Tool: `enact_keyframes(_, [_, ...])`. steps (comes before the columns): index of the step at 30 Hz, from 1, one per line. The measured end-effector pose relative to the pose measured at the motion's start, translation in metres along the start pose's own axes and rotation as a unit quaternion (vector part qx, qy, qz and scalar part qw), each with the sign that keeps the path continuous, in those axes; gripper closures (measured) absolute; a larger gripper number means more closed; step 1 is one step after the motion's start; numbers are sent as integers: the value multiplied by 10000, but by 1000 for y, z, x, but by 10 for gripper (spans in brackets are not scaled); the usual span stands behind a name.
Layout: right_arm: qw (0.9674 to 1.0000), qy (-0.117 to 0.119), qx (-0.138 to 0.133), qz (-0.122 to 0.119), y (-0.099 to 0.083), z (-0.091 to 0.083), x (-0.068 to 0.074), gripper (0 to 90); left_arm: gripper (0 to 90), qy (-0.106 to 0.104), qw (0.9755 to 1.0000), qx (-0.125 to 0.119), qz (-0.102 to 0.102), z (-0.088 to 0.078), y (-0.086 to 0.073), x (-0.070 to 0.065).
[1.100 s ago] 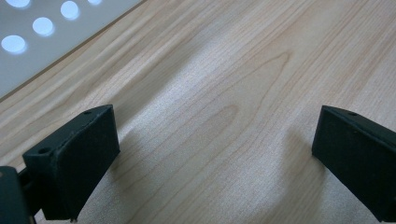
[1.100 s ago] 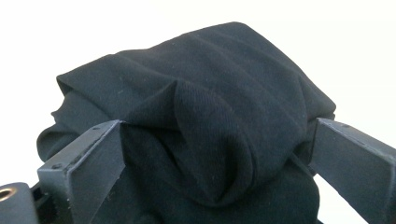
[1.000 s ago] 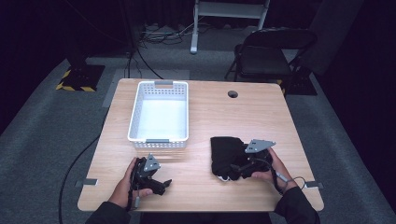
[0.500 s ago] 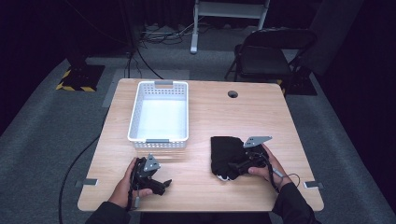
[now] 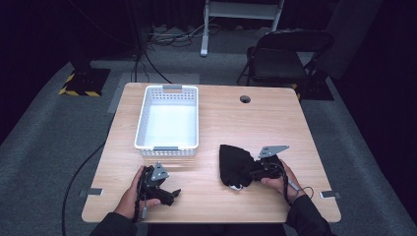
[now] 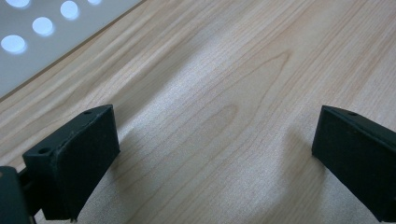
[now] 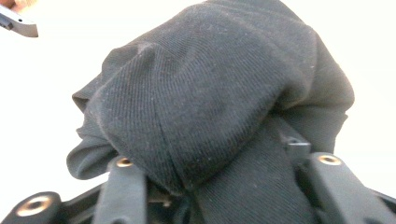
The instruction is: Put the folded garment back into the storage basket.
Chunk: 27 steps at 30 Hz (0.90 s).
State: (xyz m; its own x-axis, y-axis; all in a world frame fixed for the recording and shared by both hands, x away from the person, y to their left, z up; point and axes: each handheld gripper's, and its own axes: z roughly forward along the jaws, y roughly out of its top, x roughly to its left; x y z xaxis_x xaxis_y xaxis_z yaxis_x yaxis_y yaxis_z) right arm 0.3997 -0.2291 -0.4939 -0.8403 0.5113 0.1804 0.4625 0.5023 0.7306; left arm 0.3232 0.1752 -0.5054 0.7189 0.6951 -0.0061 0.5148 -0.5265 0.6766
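A black cloth (image 5: 237, 163) lies bunched on the wooden table (image 5: 275, 123) at the front right. My right gripper (image 5: 256, 171) presses into its right side. In the right gripper view the black cloth (image 7: 210, 107) is heaped over both jaws and a fold is pinched between them, so the fingertips are hidden. My left gripper (image 5: 167, 194) rests at the front left of the table. Its jaws stand wide apart over bare wood (image 6: 219, 126), holding nothing.
A white, empty slotted basket (image 5: 143, 118) stands at the back left, and its wall (image 6: 42, 42) shows in the left gripper view. A cable hole (image 5: 245, 99) sits near the far edge. A black folding chair (image 5: 282, 59) stands behind the table.
My right gripper has moved left into the black cloth, bunching it toward the left. The left gripper has stayed still.
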Motion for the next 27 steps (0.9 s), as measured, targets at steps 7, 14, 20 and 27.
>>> enact_keyframes(7, [9992, -179, -302, -166, -1, -6, 5, 662, 5, -1, 10000, 1, 1, 0, 0, 0])
enact_keyframes(14, [9974, -166, -679, -179, 3, -12, 10, 665, 5, -1, 10000, 0, 0, 0, 0, 0])
enact_keyframes(20, [9957, -250, -884, -116, 6, -16, 12, 665, 6, -1, 10000, 1, 1, 0, 0, 0])
enact_keyframes(27, [9947, -410, -918, -196, 11, -19, 15, 665, 6, 1, 10000, 2, 2, 0, 0, 0])
